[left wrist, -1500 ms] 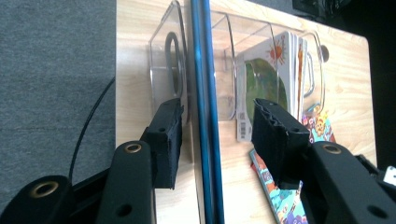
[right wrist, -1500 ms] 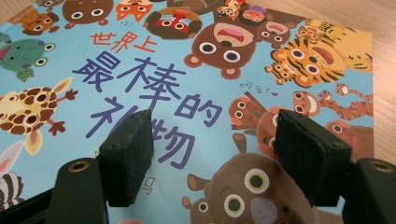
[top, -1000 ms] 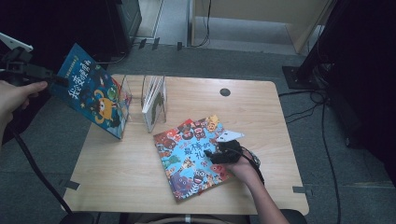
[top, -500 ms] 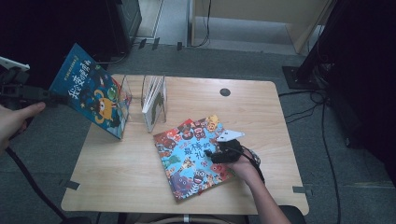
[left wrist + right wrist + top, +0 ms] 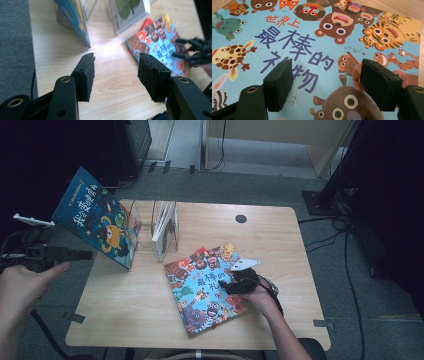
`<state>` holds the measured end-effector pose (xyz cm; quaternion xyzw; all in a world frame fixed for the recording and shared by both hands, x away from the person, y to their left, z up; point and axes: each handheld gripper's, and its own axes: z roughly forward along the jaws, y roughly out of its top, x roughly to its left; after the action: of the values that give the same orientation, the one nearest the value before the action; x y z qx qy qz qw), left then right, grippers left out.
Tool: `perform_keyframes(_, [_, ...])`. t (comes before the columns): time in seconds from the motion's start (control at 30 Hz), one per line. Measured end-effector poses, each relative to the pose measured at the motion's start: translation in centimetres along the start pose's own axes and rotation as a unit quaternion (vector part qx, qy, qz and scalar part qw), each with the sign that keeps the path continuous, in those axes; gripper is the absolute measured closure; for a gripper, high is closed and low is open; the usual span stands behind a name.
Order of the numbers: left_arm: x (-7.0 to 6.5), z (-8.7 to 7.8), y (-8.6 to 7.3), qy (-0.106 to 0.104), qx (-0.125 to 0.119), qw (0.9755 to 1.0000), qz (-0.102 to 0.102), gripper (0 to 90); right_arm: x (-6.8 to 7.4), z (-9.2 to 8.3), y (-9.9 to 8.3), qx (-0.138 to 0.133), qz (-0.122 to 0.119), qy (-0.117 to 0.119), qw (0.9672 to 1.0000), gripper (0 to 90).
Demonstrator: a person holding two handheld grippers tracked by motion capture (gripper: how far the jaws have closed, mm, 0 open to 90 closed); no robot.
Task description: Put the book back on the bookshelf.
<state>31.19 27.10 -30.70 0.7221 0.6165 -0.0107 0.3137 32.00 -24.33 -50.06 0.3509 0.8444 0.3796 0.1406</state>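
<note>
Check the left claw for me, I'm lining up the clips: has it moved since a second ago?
Yes. The left claw has slid right toward the table's left edge, lower against the leaning blue book.

We see a light wooden desk (image 5: 150, 310) with rounded corners and a dark round cap (image 5: 241, 219) near its far edge. Grey tape (image 5: 75, 318) holds its near corners. Under it lies grey carpet (image 5: 330, 250). Black cables (image 5: 345, 227) run on the floor at the right. Beyond the far edge stands a pale wooden cabinet (image 5: 300, 140), and at the left dark furniture (image 5: 132, 142).
</note>
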Motion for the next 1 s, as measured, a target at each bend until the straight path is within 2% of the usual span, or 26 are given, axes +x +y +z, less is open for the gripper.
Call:
perform_keyframes(0.1, [-0.9,1.3,-0.7,-0.004,-0.003,0.9999,0.011,47.8,-0.1,0.1,0.1,0.001,-0.004,0.004,1.0,26.9])
perform_keyframes(0.27, [-2.2,4.0,-1.3,-0.001,0.013,0.9992,0.038,46.5,-0.1,0.1,0.1,0.0,-0.005,0.004,1.0,27.7])
perform_keyframes(0.37, [-3.0,5.5,-1.7,-0.016,0.015,0.9986,0.048,46.4,-0.1,0.1,0.1,0.0,-0.004,0.005,1.0,28.1])
perform_keyframes(0.47, [-3.7,6.9,-2.0,-0.023,0.016,0.9976,0.063,46.4,-0.1,0.1,0.1,0.0,-0.002,0.004,1.0,28.1])
perform_keyframes(0.53, [-4.0,7.8,-2.3,-0.026,0.019,0.9973,0.066,46.4,-0.2,0.1,0.1,-0.001,-0.003,0.004,1.0,28.3])
perform_keyframes(0.73, [-4.9,10.9,-3.0,-0.043,0.028,0.9944,0.092,44.5,-0.1,0.1,0.1,-0.002,0.003,0.003,1.0,27.9])
perform_keyframes(0.87, [-5.6,13.1,-3.2,-0.057,0.039,0.9926,0.1,44.5,-0.1,0.1,0.1,-0.003,0.007,0.002,1.0,27.9])
perform_keyframes(1.0, [-6.2,14.4,-3.1,-0.055,0.041,0.9916,0.11,44.9,0.0,0.1,0.1,-0.002,0.001,0.0,1.0,27.9])
